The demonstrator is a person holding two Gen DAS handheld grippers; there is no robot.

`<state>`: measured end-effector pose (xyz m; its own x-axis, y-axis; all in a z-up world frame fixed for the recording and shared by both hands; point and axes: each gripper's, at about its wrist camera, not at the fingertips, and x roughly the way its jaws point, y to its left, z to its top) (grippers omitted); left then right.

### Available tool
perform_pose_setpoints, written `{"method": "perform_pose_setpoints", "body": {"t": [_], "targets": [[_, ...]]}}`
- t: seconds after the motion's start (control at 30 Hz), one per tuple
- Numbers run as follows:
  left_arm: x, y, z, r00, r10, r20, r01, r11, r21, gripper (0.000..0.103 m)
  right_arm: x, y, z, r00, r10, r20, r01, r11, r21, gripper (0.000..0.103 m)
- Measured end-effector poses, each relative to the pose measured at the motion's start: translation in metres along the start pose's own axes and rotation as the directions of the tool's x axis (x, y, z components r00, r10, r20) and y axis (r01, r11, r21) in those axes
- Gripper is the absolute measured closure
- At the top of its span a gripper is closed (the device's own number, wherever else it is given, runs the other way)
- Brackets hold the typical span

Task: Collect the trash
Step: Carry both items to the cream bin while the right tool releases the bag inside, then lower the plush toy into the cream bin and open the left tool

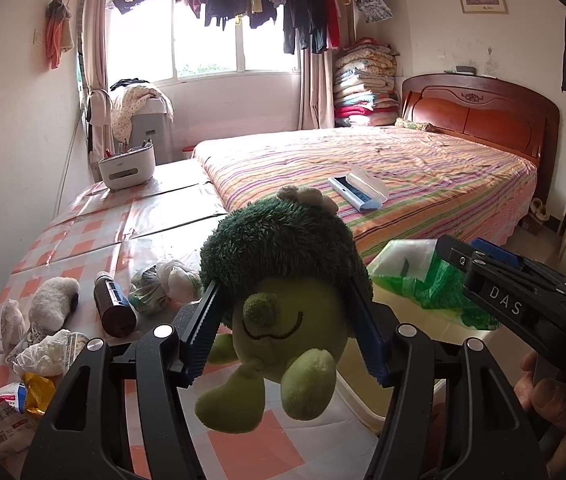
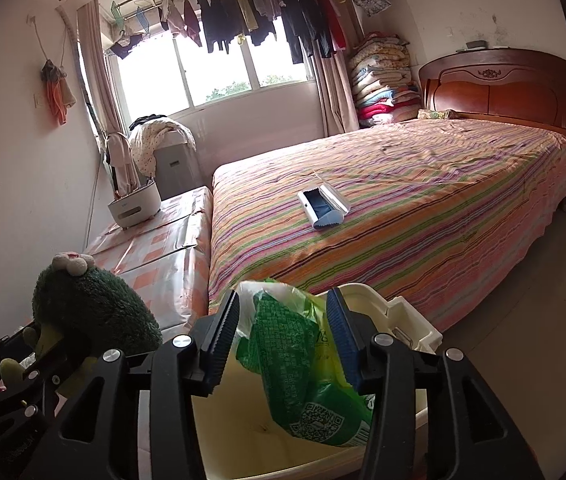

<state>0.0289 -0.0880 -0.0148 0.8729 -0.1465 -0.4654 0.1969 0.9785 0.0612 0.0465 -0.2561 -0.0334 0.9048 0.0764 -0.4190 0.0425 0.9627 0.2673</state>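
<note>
My left gripper [image 1: 283,320] is clamped on a green plush toy [image 1: 279,280] held above the checked table [image 1: 83,248], near the white bin [image 2: 411,316]. My right gripper [image 2: 283,340] pinches the green plastic bag [image 2: 303,368] over that bin. I should hold the bag mouth wide and steady (it looks floppy) before dropping anything in. Wrappers [image 1: 43,352] wait on the table.

Daylit window [image 1: 207,40] behind hanging laundry [image 1: 267,4]; striped bed [image 1: 403,168] with wooden headboard [image 1: 483,112].
</note>
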Motion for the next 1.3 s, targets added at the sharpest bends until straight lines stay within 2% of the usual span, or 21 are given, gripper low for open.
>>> {"method": "perform_pose_setpoints", "body": {"t": [0.03,0.07,0.5,0.73,0.83,0.97,1.2,1.3], "targets": [[0.001,0.0,0.0,1.0,0.0,-0.002,0.0,1.0,0.0,0.043,-0.001,-0.001,0.0,1.0,-0.003,0.005,0.003,1.0,0.001,0.047],[0.001,0.0,0.0,1.0,0.001,-0.003,-0.001,1.0,-0.001,0.043,-0.002,0.0,0.001,1.0,0.0,0.009,0.0,1.0,0.003,0.045],[0.011,-0.007,0.001,0.999,-0.022,-0.03,0.023,1.0,0.005,0.043,-0.008,-0.011,0.005,0.999,-0.014,0.052,0.012,0.999,0.053,0.044],[0.023,-0.018,0.0,0.996,-0.055,-0.065,0.056,0.998,0.017,0.043,-0.021,-0.029,0.008,0.992,-0.038,0.119,0.021,0.989,0.144,0.043],[0.03,-0.025,-0.001,0.994,-0.07,-0.082,0.072,0.997,0.025,0.042,-0.022,-0.035,0.008,0.991,-0.042,0.124,0.021,0.985,0.169,0.039],[0.038,-0.031,-0.001,0.991,-0.087,-0.099,0.089,0.996,0.023,0.042,-0.025,-0.038,0.008,0.989,-0.048,0.141,0.022,0.982,0.187,0.038],[0.045,-0.036,-0.001,0.99,-0.099,-0.102,0.102,0.994,0.034,0.039,-0.026,-0.042,0.009,0.987,-0.05,0.15,0.018,0.979,0.202,0.038],[0.042,-0.039,-0.001,0.993,-0.086,-0.082,0.09,0.994,0.055,0.031,-0.025,-0.043,0.008,0.988,-0.047,0.145,0.016,0.979,0.205,0.038]]}}
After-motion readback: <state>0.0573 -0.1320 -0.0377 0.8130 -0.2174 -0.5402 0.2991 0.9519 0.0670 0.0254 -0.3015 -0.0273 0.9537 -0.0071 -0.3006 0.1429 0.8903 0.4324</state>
